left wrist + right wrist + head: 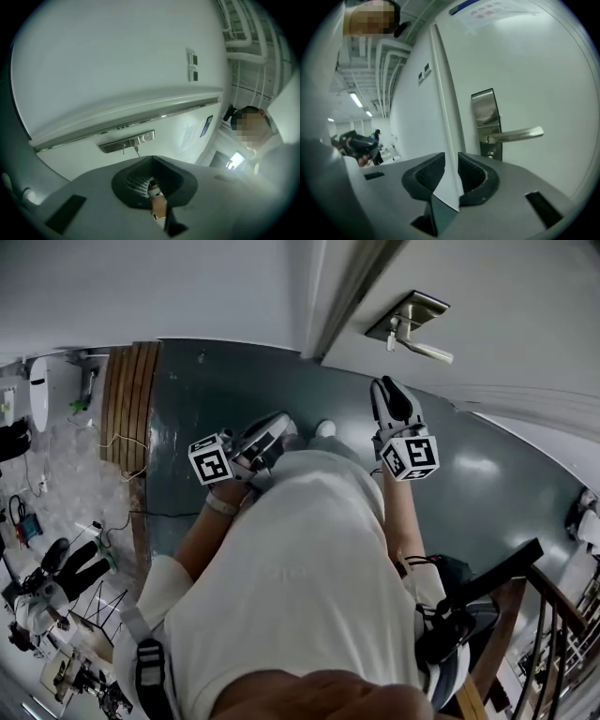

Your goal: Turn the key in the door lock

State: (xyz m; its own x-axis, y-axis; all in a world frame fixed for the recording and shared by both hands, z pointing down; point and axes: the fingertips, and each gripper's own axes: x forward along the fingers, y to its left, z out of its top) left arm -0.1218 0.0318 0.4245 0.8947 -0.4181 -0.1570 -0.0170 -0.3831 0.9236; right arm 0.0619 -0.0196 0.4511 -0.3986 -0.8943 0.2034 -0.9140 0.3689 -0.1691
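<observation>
Door (525, 306) inspected: a lever (518, 135) is mounted on a steel lock plate (483, 110), with the lock cylinder (490, 153) just beneath it. A key in the cylinder cannot be confirmed, as the detail is too small.

The right gripper (451, 163) is held well short of the plate, jaws spread and nothing between them. The left gripper (151, 183) jaws are pinched on a small tan-and-white piece (159, 206), which is not identifiable.

Approach is judged to be the step in hand. It is recommended that:
- the cylinder be centred in the gap
- the lever be cleared from below
- the key bow be gripped flat and fully before any twist
- rotation be kept about the key's own axis
</observation>
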